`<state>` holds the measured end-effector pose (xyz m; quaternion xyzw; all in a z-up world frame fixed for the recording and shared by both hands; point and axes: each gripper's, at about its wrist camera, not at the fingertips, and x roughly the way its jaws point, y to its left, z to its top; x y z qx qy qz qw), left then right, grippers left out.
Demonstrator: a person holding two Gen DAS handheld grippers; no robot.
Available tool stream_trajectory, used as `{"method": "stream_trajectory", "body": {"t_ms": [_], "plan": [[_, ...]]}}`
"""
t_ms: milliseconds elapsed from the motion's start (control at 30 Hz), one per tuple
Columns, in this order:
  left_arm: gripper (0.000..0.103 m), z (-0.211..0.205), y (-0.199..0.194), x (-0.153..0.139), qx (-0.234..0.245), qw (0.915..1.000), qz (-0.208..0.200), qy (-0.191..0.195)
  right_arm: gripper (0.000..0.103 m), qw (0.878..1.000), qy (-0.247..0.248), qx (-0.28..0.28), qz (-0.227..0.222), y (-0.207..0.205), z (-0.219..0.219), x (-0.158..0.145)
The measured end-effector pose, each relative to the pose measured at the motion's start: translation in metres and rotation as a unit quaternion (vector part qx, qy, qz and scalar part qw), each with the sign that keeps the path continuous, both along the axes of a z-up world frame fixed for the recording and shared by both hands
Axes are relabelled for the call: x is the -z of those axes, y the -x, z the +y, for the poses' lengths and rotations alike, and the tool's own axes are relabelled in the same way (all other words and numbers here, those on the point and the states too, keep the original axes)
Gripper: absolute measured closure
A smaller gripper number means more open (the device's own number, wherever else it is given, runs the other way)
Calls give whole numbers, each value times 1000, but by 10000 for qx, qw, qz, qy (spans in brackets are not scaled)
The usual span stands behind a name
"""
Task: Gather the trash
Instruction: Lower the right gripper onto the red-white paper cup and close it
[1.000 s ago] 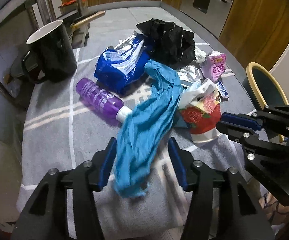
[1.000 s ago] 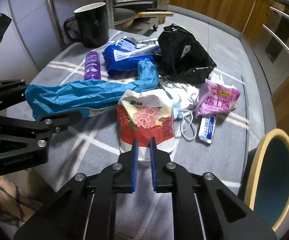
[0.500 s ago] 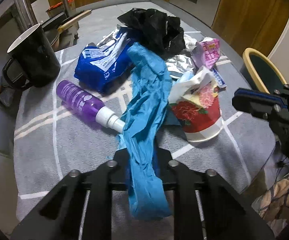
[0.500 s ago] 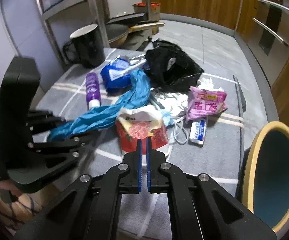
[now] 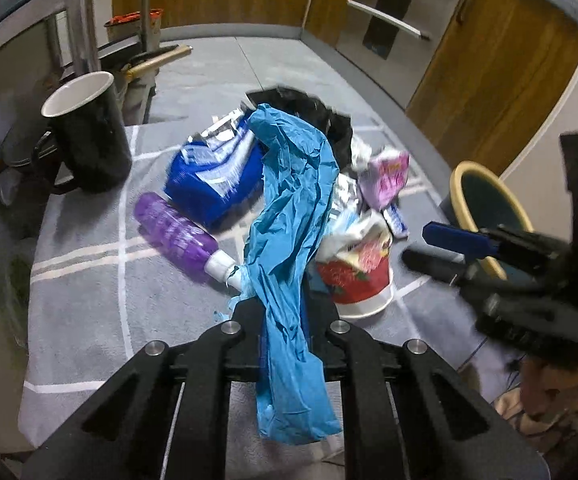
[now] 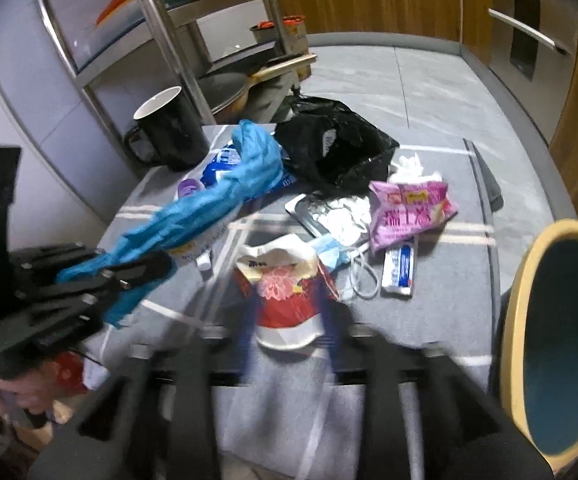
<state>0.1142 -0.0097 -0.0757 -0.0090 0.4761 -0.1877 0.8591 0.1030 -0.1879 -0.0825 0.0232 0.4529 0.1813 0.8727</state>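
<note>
Lifted since before, my left tongs (image 5: 285,312) clamp the blue bag (image 5: 293,216) above the grey-clothed desk (image 5: 89,280); right tongs (image 6: 289,320), blurred, seemingly spread around the red cup (image 6: 289,300), wooden cabinets (image 5: 489,80) behind.

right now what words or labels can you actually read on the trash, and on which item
"瑞士卷", large characters on the pink snack wrapper, smeared; this is my best reading.
Red paper cup: dark characters on its torn white rim, too blurred to read.
Blue packet: white label with print, too small and blurred.
Small blue-and-white sachet: print too small.
Black bag: a pale mark, unreadable.
Purple bottle: a pale pattern, nothing readable.
</note>
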Motion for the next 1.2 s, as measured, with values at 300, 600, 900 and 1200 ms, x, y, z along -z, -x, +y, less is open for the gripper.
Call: {"method": "stream_trajectory", "body": {"t_ms": [300, 600, 900, 1200], "plan": [[92, 15, 0, -12, -179, 9994, -59, 285, 20, 9993, 226, -248, 181, -22, 15, 23], [92, 10, 0, -17, -126, 9994, -118, 302, 53, 9977, 379, -424, 369, -17, 18, 41], [92, 7, -1, -23, -143, 9990, -189, 390, 101, 9989, -69, -160, 432, -3, -6, 25], [92, 1, 0, -29, -114, 9988, -240, 420, 78, 9970, -580, 6, 506, 5, -26, 14]]}}
